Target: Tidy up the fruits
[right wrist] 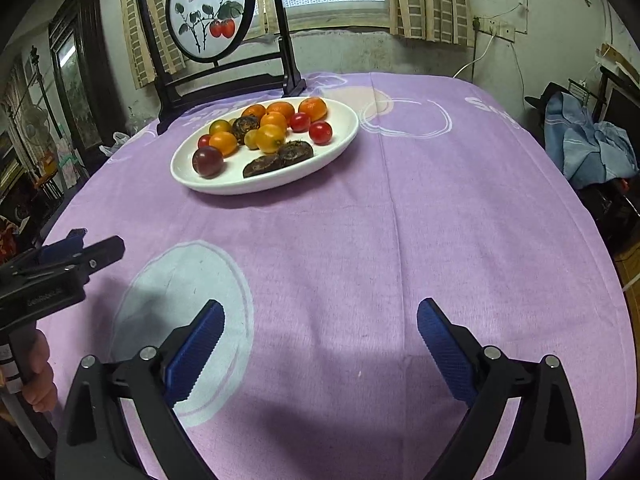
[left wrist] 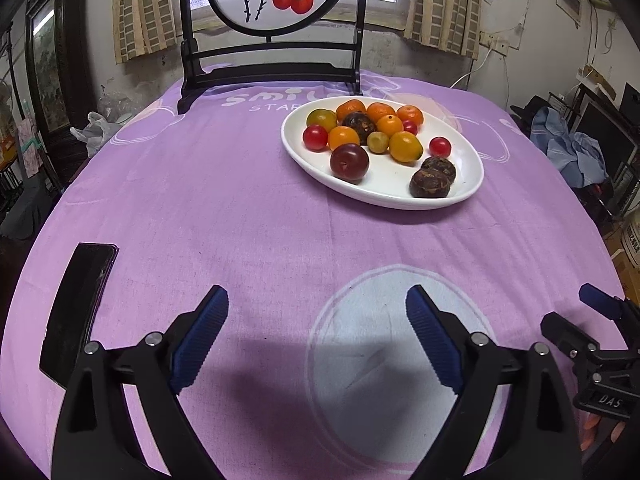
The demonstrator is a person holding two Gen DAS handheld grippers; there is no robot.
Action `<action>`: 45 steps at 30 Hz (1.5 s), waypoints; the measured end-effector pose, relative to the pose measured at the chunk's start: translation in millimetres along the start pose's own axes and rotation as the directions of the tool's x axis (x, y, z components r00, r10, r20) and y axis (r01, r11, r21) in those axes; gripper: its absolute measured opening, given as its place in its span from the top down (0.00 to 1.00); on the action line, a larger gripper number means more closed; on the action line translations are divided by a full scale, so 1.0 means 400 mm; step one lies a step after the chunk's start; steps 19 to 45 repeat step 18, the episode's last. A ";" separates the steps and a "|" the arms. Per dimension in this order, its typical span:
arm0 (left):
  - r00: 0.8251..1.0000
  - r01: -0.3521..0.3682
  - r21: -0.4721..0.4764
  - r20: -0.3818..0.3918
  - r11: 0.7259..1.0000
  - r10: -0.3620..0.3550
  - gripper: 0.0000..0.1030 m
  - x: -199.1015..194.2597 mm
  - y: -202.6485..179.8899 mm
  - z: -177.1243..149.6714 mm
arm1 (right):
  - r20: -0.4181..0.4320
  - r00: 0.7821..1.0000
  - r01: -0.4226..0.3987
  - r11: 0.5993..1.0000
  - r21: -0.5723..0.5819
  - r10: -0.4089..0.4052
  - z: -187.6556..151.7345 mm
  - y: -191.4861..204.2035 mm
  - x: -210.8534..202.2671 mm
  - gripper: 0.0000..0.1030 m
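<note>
A white oval plate (left wrist: 472,178) (right wrist: 344,140) holds several fruits: orange tangerines (left wrist: 351,109) (right wrist: 313,108), red cherry tomatoes (left wrist: 315,137) (right wrist: 320,132), yellow tomatoes (left wrist: 405,146) (right wrist: 270,138), a dark purple plum (left wrist: 349,161) (right wrist: 207,162) and brown wrinkled fruits (left wrist: 430,184) (right wrist: 262,167). My left gripper (left wrist: 316,300) stands open over the purple cloth, well short of the plate, with nothing between its blue pads. My right gripper (right wrist: 320,312) is open too and empty, nearer the table's front, the plate far ahead to its left.
A purple tablecloth (left wrist: 240,200) (right wrist: 440,220) with pale circle prints covers the round table. A dark phone (left wrist: 76,304) lies at the left edge. A black-framed painted screen (left wrist: 276,20) (right wrist: 212,12) stands behind the plate. Blue clothes (right wrist: 588,144) pile up off the table at right.
</note>
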State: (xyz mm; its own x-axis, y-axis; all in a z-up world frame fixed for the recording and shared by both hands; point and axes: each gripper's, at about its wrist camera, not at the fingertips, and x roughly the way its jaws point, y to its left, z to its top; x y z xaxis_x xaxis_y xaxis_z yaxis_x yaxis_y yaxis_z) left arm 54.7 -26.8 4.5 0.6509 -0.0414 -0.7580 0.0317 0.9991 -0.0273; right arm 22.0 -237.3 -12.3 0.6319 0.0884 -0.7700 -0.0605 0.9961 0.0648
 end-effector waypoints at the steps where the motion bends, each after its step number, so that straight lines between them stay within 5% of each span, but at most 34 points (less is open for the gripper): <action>1: 1.000 -0.005 0.003 0.004 1.000 0.005 0.14 -0.002 -0.002 -0.004 | -0.002 1.000 -0.001 1.000 0.003 0.001 -0.003 -0.002 0.002 0.05; 13: 1.000 -0.011 0.070 -0.018 0.997 0.013 0.13 0.025 -0.032 -0.030 | -0.030 1.000 0.002 1.000 0.004 -0.002 -0.023 -0.007 0.033 0.05; 45: 0.998 -0.008 0.071 -0.061 0.997 0.012 0.12 0.059 -0.030 -0.044 | -0.046 0.999 0.008 1.000 0.010 -0.008 -0.032 -0.010 0.046 0.05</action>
